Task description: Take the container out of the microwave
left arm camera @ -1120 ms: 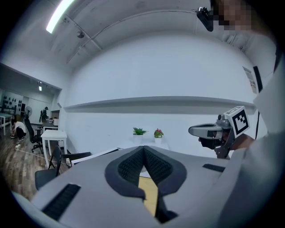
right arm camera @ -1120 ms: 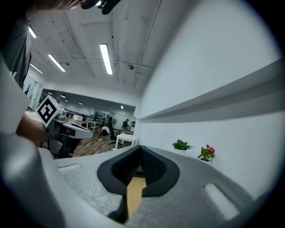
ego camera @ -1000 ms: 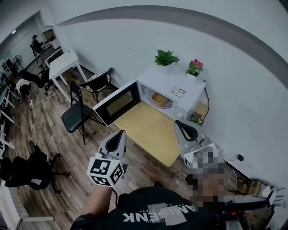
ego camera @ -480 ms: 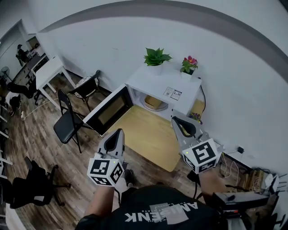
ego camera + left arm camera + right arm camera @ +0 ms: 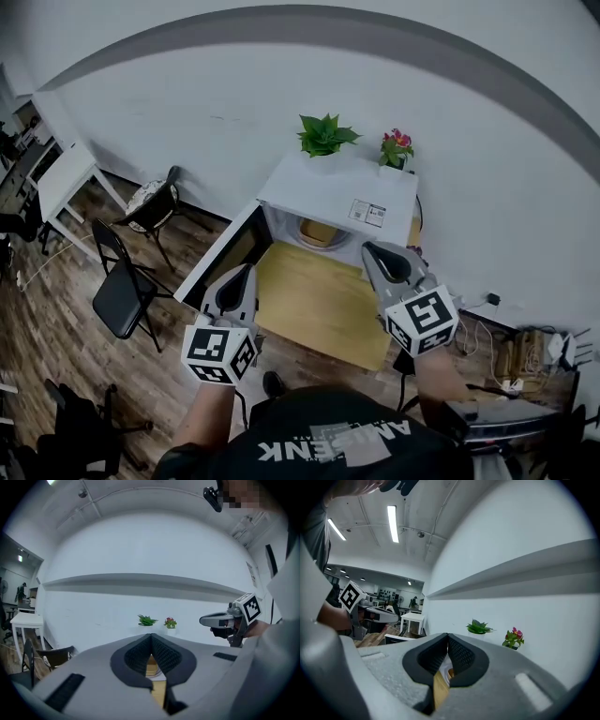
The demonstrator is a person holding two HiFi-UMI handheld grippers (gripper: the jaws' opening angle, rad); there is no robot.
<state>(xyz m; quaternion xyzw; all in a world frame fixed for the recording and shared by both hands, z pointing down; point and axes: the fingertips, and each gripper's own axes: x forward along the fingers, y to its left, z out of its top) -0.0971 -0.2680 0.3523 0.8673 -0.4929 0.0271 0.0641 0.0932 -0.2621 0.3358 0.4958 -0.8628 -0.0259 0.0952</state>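
Note:
A white microwave (image 5: 337,192) stands at the far end of a wooden table (image 5: 314,300), its door (image 5: 220,253) swung open to the left. Inside its cavity sits a pale round container (image 5: 319,232). My left gripper (image 5: 237,278) hovers at the table's near left, by the open door, jaws shut and empty. My right gripper (image 5: 378,258) hangs at the table's right, close to the microwave's front, also shut with nothing in it. In both gripper views the pads meet, and the left gripper view shows the right gripper (image 5: 206,619) off to its right.
A green plant (image 5: 323,134) and a pink-flowered pot (image 5: 397,147) stand on the microwave. Black folding chairs (image 5: 122,286) and a white table (image 5: 61,178) are on the wooden floor to the left. Cables and a power strip (image 5: 516,361) lie at the right by the wall.
The view has closed in on the microwave and table. Both grippers have advanced toward the microwave, still shut; the chairs and far room have slid off to the left.

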